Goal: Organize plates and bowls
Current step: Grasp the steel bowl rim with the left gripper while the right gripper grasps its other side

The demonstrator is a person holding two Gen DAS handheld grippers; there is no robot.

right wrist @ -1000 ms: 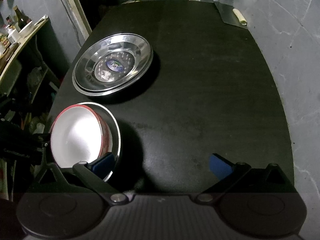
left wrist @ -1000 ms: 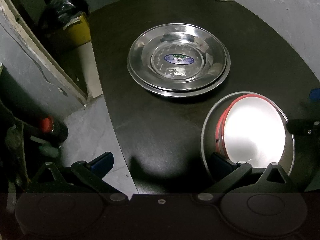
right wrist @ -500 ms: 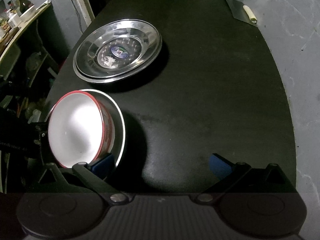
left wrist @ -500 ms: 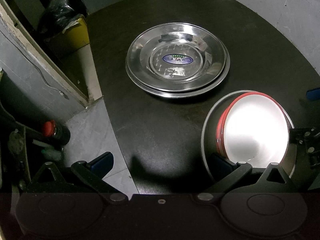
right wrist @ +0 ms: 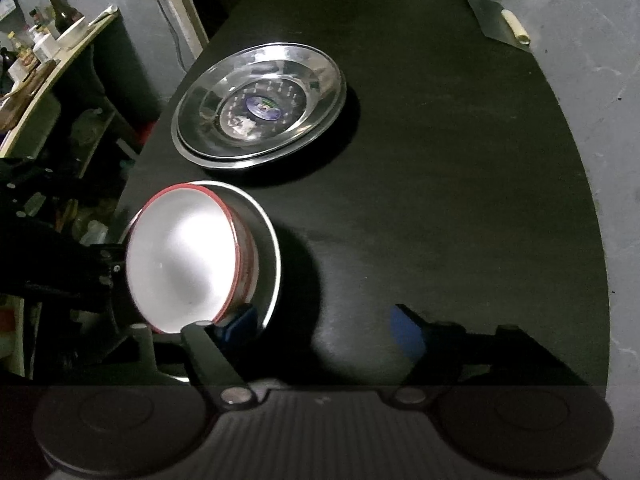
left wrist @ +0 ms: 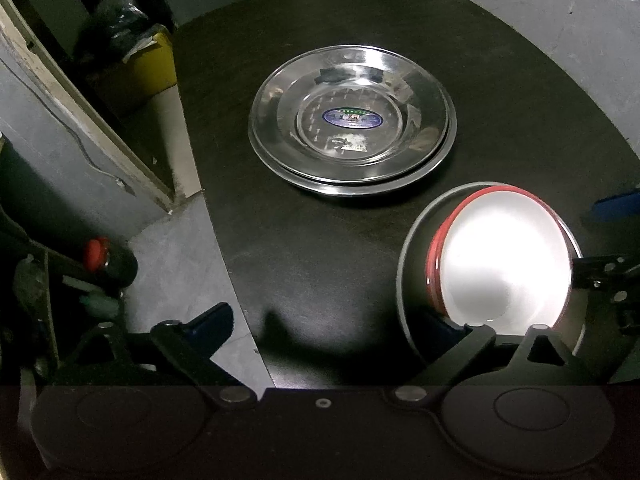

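Bowls come first, nearest my cameras: a white bowl with a red rim (left wrist: 504,264) sits nested inside a steel bowl (left wrist: 412,240), near the front-left part of the black table (left wrist: 320,240). From my left wrist view the pair lies low on the right, just ahead of the left gripper's (left wrist: 328,320) right finger (left wrist: 448,326), whose blue pad is tucked against the steel bowl's near wall. The other left finger (left wrist: 208,320) hangs out past the table edge over the grey floor, so my left gripper is spread wide and grips nothing.

From my right wrist view the same nested bowls (right wrist: 188,256) sit low on the left, tilted toward the camera. My right gripper (right wrist: 324,326) is also spread wide; its left finger (right wrist: 236,324) is right at the steel bowl's rim (right wrist: 272,248), while the other blue pad (right wrist: 408,332) hovers over bare tabletop, well apart from the bowls. I cannot tell whether either pad truly touches the metal.

Farther back on the table, two stacked steel plates (left wrist: 352,120) lie flat, a blue oval sticker (right wrist: 264,103) in the top one's centre. Beyond, at the far corner, rests a cleaver with a pale handle (right wrist: 516,26).
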